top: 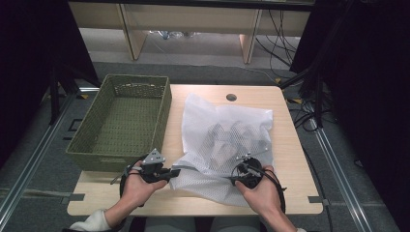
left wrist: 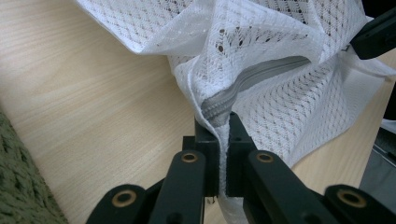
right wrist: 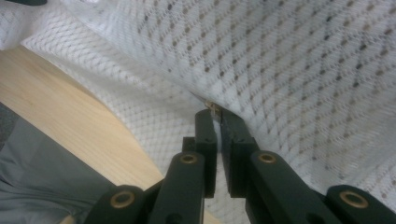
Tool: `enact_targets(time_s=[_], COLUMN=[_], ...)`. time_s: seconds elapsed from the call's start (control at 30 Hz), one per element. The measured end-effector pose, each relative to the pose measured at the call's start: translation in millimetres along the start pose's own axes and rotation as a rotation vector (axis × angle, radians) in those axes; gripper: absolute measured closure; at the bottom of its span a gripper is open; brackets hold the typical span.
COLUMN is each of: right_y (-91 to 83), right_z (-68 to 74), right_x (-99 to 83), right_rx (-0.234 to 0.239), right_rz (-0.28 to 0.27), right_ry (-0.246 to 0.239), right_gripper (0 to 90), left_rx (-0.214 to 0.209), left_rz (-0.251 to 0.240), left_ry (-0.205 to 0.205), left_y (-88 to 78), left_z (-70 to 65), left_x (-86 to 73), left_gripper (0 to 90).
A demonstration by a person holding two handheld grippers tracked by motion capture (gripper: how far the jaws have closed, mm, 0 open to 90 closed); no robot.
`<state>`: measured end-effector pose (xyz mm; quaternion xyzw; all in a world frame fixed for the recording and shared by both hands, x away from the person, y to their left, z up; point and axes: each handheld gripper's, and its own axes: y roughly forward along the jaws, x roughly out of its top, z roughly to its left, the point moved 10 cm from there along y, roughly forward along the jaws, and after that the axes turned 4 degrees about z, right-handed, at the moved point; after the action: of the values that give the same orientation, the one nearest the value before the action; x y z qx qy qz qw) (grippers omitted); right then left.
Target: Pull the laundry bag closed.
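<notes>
- A pale wood tabletop [top: 285, 145] carries everything; it has a round cable hole [top: 231, 97] near its far edge
- Around it lies grey carpeted floor [top: 43, 193] with metal rails along both sides, dark curtains to left and right, and light wooden furniture legs with loose cables beyond the far edge
- One green woven basket [top: 121, 121] sits on the left part of the tabletop, overhanging its left edge, nothing visible inside it
- One white mesh laundry bag [top: 227, 140] lies just right of the basket, touching or nearly touching its wall, and spreads to the near edge
- One grey zipper [left wrist: 247, 86] runs along the bag's near side (seen clearly in the left gripper view)
- Two hands, two tools: the left tool [top: 171, 172] has its jaws pressed together on the bag's edge at the zipper end [left wrist: 217, 114], fabric running down between the jaws
- The right tool [top: 235, 177] is closed on a small metal piece [right wrist: 214, 108] at the bag's mesh, probably the zipper pull, though it is too small to be sure
- Grey shapes show through the mesh in the middle of the bag; what they are cannot be made out
- The person's forearms are cut off at the bottom of the high view, and the right tool's tips are partly hidden by mesh
</notes>
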<state>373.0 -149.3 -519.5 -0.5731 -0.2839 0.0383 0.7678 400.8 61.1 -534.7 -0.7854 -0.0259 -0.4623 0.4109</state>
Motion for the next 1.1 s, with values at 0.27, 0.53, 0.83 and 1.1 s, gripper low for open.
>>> enact_targets(time_s=[0.27,0.53,0.83,1.1], right_y=[-2.6,-3.3,-6.3,-10.9], right_z=[-6.0,-8.0,-11.7,-18.1], right_x=[-4.6,-6.4,-9.7,-11.2], right_rx=[-0.001,-0.002,-0.011,-0.023], right_rz=[-0.006,-0.012,-0.008,-0.015], right_ry=[0.003,-0.002,0.017,0.041], right_gripper=[87.2,87.2,87.2,87.2], left_rx=[0.014,0.013,0.000,0.003], left_rz=[0.013,0.017,0.007,-0.001], left_ry=[0.018,0.024,0.016,-0.004], left_y=[0.3,0.7,2.5,2.5], left_z=[1.7,2.1,-0.6,1.5], left_x=[-0.8,-0.3,1.6,3.6], left_gripper=[87.3,87.3,87.3,87.3])
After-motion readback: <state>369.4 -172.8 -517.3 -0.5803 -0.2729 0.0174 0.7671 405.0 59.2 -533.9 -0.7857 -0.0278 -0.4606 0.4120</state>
